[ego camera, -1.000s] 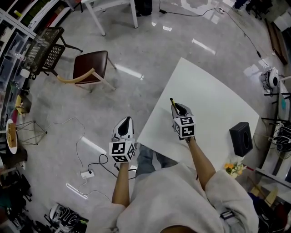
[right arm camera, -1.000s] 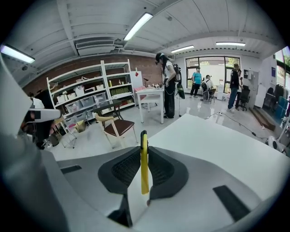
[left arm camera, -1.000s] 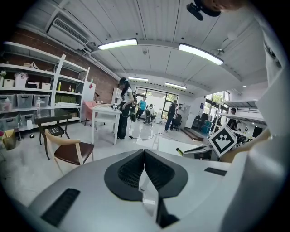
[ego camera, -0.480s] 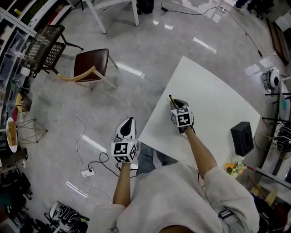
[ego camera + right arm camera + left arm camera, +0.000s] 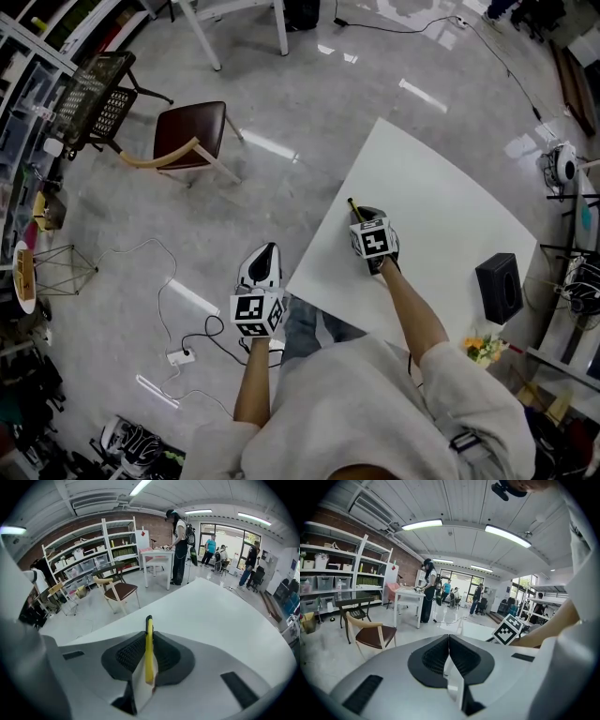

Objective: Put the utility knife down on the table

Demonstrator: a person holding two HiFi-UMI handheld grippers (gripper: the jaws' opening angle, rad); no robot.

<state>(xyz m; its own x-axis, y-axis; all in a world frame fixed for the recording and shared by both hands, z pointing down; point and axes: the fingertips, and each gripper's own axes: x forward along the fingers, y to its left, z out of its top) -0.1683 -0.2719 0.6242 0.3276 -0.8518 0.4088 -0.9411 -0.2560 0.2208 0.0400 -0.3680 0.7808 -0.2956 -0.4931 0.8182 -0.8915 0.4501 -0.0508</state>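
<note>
A slim yellow utility knife with a black tip (image 5: 148, 649) stands edge-on between the pads of my right gripper (image 5: 149, 641), which is shut on it. In the head view the right gripper (image 5: 361, 214) hangs low over the near-left part of the white table (image 5: 450, 225), and the utility knife's tip (image 5: 353, 205) pokes out past the jaws toward the table's left edge. My left gripper (image 5: 263, 263) is off the table, over the floor to the left. Its jaws (image 5: 449, 656) are shut with nothing between them.
A black box (image 5: 497, 285) stands at the table's right side, with small yellow flowers (image 5: 481, 348) near it. A brown wooden chair (image 5: 187, 139) and a white table's legs (image 5: 234, 28) stand on the glossy floor to the left. Cables and a power strip (image 5: 180, 356) lie below.
My right gripper has sunk toward the table and tipped further downward, still holding the knife. The left gripper has stayed where it was.
</note>
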